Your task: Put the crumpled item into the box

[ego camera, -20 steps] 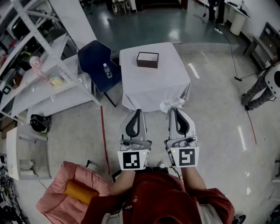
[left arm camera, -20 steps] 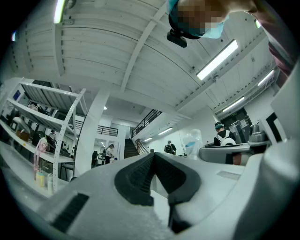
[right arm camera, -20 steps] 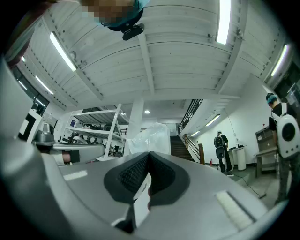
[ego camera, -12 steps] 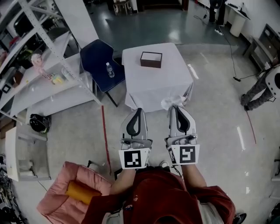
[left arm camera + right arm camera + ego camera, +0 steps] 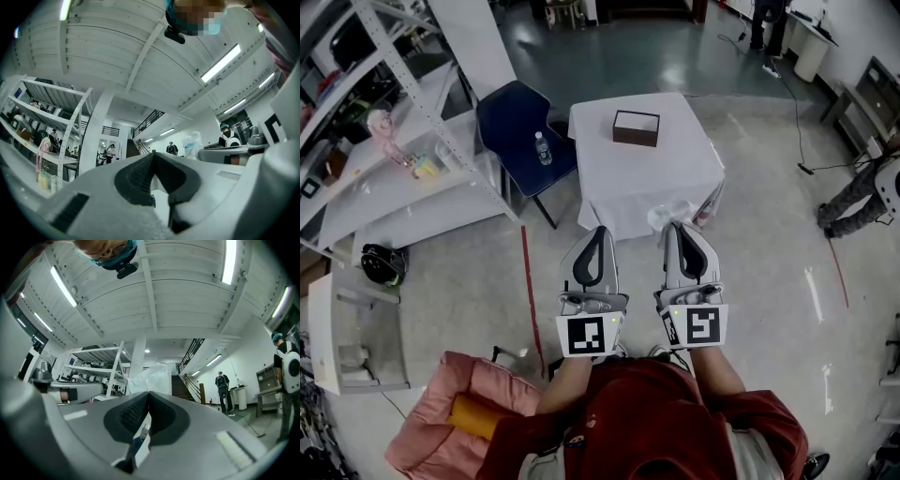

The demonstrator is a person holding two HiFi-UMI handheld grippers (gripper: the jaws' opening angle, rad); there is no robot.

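Observation:
A dark brown open box [image 5: 636, 127] stands on a table under a white cloth [image 5: 647, 178], toward its far side. My right gripper [image 5: 678, 225] is shut on a crumpled white translucent item [image 5: 668, 214], which hangs over the table's near edge. In the right gripper view the item [image 5: 151, 377] bulges up past the closed jaws of my right gripper [image 5: 149, 393]. My left gripper [image 5: 598, 230] is beside the right one, short of the table. In the left gripper view its jaws meet at the tip of my left gripper [image 5: 153, 154] with nothing between them.
A blue chair [image 5: 522, 122] with a water bottle [image 5: 543, 147] on its seat stands left of the table. White metal shelving [image 5: 384, 150] fills the left side. A red floor line [image 5: 528, 281] runs toward me. A pink bag [image 5: 459, 422] lies at lower left. A person's legs [image 5: 853, 197] are at far right.
The table and box have slid a little to the right in the head view. Both grippers sit slightly lower in the picture, still side by side. The right one still holds the crumpled item.

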